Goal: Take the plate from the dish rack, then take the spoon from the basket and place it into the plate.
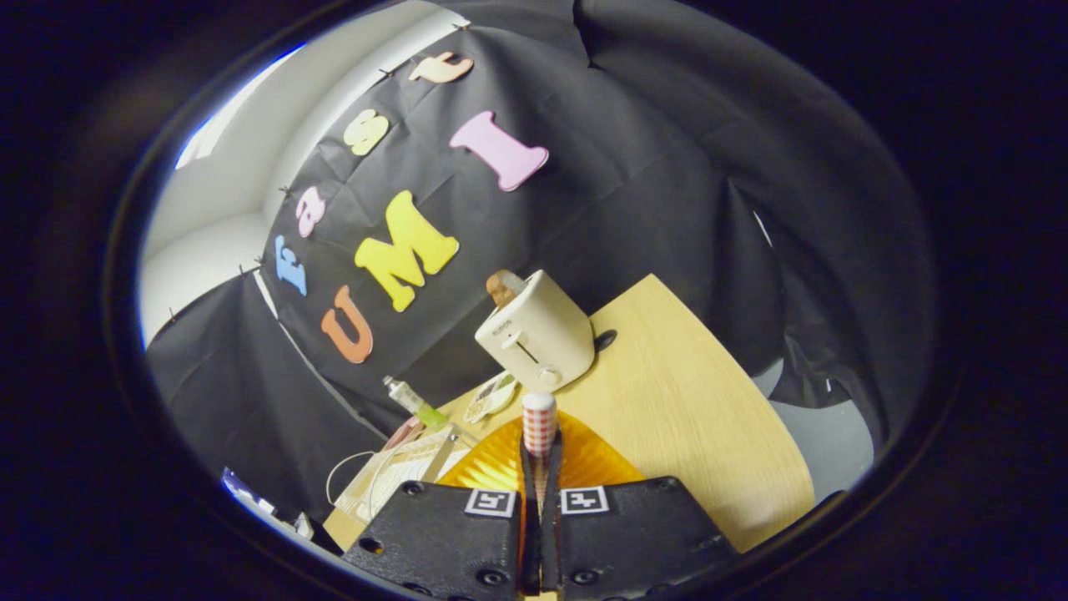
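Between the two fingers of the gripper (541,467) sits the spoon (539,421). The fingers are almost closed, with only a thin gap, and both press on the spoon's handle. The handle has a red and white check pattern, and its rounded end pokes up just past the fingertips. The bowl of the spoon is hidden, so I cannot tell which way it faces.

Right under the fingers and the spoon lies the plate (584,459). It is orange with ridges that fan out from the middle. It rests flat on the wooden table (692,417). The spoon is over the plate, but I cannot tell if it touches it.

Just beyond the plate, on the far side, stands a cream toaster (538,334). A brown slice of toast (501,288) sticks out of its top. To the left of the toaster, near the plate, lies a small flat dish (491,396) with a pattern on it. Farther left there is a small bottle (413,401) with a green part, lying tilted. Near it, left of the plate, is a pale rack (409,472) with thin white wire around it. I cannot make out what is in it.
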A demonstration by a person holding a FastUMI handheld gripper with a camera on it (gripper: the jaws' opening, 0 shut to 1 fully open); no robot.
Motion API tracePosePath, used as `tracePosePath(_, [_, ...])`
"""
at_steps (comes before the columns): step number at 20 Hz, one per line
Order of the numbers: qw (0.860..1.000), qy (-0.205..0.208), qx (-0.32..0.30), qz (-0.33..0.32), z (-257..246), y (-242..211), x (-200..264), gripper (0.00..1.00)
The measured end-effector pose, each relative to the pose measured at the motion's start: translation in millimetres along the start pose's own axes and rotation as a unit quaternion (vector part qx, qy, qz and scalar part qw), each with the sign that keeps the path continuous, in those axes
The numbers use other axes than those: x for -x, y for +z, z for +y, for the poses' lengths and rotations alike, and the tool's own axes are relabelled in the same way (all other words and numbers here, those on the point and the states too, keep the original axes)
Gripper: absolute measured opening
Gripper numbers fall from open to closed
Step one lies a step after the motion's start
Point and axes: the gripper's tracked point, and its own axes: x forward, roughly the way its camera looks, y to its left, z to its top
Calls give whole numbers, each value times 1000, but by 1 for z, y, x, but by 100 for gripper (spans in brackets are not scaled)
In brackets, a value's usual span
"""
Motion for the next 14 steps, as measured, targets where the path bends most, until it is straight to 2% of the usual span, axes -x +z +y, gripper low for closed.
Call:
tracePosePath(1, [1000,4,14,-7,8,2,3,6])
tracePosePath(2, [998,-12,53,-19,7,9,1,6])
tracePosePath(3, [997,-28,68,4,10,5,7,6])
tracePosePath(4, [995,-10,100,-18,31,6,9,6])
tracePosePath(5, [988,-35,147,-29,24,15,0,5])
tracePosePath(6, [992,-25,122,10,37,2,-2,5])
tracePosePath(7, [989,-36,140,14,49,-6,1,6])
tracePosePath(9, [980,-40,194,-2,66,3,4,6])
tracePosePath(11, [974,-49,218,-26,87,20,8,6])
tracePosePath(14, [964,-73,252,-34,98,20,12,6])
